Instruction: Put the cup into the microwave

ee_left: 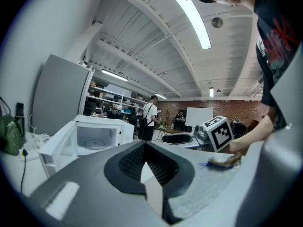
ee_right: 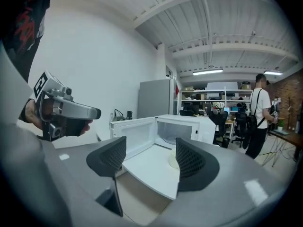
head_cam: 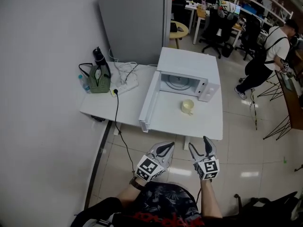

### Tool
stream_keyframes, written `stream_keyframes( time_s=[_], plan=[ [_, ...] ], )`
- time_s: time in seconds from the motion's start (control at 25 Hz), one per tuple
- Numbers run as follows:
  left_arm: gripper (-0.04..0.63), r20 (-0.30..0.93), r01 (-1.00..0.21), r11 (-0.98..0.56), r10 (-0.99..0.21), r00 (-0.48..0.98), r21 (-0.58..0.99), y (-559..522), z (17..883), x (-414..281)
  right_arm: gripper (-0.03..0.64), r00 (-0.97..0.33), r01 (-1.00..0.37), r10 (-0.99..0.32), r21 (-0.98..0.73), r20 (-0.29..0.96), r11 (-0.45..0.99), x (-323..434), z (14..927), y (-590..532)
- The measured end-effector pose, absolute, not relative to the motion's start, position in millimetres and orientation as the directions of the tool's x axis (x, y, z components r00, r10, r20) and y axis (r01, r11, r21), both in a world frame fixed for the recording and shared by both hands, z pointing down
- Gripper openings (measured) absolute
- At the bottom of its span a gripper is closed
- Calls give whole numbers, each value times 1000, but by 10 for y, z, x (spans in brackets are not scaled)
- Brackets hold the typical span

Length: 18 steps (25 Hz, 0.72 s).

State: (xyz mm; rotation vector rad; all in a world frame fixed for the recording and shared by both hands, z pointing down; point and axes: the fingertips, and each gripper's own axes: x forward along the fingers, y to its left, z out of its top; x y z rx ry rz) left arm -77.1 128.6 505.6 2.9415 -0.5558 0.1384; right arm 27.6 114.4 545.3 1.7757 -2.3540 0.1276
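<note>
Cup (head_cam: 187,107) stands on the table (head_cam: 170,119) near its front edge, before the open microwave (head_cam: 187,77). Left gripper (head_cam: 164,150) and right gripper (head_cam: 202,148) hang side by side off that edge, pointing toward it. Left gripper view: jaws pressed together, empty. Right gripper view: jaws apart, gripping nothing, the cup seen well beyond them.

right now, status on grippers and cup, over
Left gripper shut, empty. Right gripper open, empty. Cup untouched on table before microwave, door open. Nothing between grippers and cup.
</note>
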Motion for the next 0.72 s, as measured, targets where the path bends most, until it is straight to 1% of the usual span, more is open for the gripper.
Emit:
stream_keyframes(
  time_s=[0.12, 0.32, 0.48, 0.64, 0.68, 0.72],
  plan=[
    [3, 100, -361, -926, -351, 931, 110, 1000, 5086, -879, 313, -249, -962, -942, 55, 226, 267, 260, 5529, 853],
    [6, 90, -413, -896, -403, 911, 162, 614, 5244, -1010, 319, -239, -961, -930, 71, 278, 268, 306, 5677, 475],
    [6, 119, -417, -893, -401, 908, 171, 381, 5392, -939, 336, -234, -961, -922, 73, 310, 268, 385, 5809, 168],
    [9, 152, -437, -882, -414, 897, 175, 105, 5508, -772, 380, -251, -958, -902, 41, 351, 282, 545, 6109, -224],
    [21, 168, -439, -880, -411, 896, 184, 27, 5555, -711, 381, -263, -955, -890, 28, 373, 294, 591, 6232, -345],
    [49, 192, -434, -879, -400, 896, 197, -50, 5616, -631, 395, -273, -952, -875, 17, 399, 304, 645, 6371, -475]
  ],
)
